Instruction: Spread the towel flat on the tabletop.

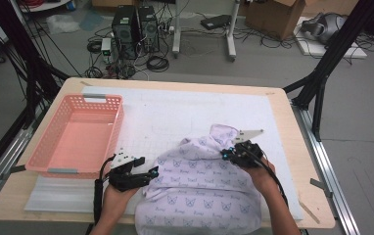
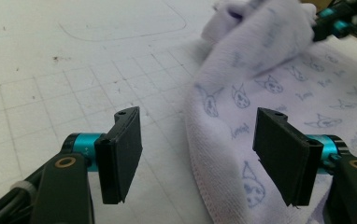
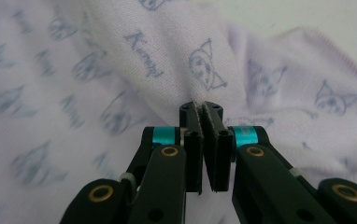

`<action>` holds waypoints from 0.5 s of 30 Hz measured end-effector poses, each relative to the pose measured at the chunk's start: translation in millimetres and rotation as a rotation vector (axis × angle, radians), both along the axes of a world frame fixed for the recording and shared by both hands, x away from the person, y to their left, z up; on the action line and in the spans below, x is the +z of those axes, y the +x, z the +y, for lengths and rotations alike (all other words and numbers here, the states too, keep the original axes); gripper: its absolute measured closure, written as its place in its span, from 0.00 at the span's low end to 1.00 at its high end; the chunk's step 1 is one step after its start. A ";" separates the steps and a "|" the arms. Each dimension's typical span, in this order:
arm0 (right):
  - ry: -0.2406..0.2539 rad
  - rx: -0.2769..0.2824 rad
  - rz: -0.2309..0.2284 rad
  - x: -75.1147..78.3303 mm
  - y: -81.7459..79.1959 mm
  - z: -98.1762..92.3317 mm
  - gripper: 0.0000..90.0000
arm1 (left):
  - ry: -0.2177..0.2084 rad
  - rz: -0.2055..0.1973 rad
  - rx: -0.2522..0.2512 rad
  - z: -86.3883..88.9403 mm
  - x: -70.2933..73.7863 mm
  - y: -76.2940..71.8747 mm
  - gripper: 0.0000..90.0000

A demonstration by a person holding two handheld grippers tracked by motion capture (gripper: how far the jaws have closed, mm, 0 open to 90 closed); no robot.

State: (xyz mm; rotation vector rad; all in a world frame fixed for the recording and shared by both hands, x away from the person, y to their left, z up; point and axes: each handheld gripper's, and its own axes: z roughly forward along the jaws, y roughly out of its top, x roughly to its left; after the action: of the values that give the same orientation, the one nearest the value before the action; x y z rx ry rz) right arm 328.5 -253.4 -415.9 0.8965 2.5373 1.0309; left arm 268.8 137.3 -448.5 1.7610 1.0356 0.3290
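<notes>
While the towel waits to be folded, things lie thus:

Bench [image 1: 185, 85]: wooden top under a white gridded mat [image 1: 185, 112], which gives a flat, marked surface to work cloth on.

Towel [image 1: 199, 191]: white with blue cat prints, spread on the near half of the mat and hanging over the front edge; its far corner is lifted into a peak, likely to start a fold.

Basket [image 1: 53, 161]: pink, at the left of the mat, well apart from the towel, probably meant for the finished cloth.

Right claw [image 3: 206, 112]: pressed together on a pinch of towel at the raised corner, holding it clear of the mat.

Left claw [image 2: 200, 154]: spread, the towel's left hem lying between the jaws unpressed, seemingly ready to grip that edge.
</notes>
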 end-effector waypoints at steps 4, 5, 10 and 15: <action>0.016 0.027 0.005 -6.7 -29.1 -14.0 0.97 | -0.008 -0.001 -0.005 0.3 1.4 0.3 0.38; 0.017 0.033 0.008 -8.4 -35.8 -16.6 0.97 | -0.012 0.001 -0.006 -0.1 1.5 0.4 0.39; 0.010 0.033 0.029 -13.6 -63.1 -22.1 0.97 | -0.014 0.012 -0.036 -4.9 2.2 3.1 0.44; 0.032 -0.007 0.036 -12.9 -77.5 -29.6 0.77 | 0.001 0.030 -0.093 -14.2 7.9 10.9 0.53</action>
State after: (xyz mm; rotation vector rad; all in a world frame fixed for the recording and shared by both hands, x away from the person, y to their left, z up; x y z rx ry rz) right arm 250.9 -283.0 -428.7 0.9395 2.5522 1.0654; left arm 279.7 123.2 -440.6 1.8134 0.9712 0.2459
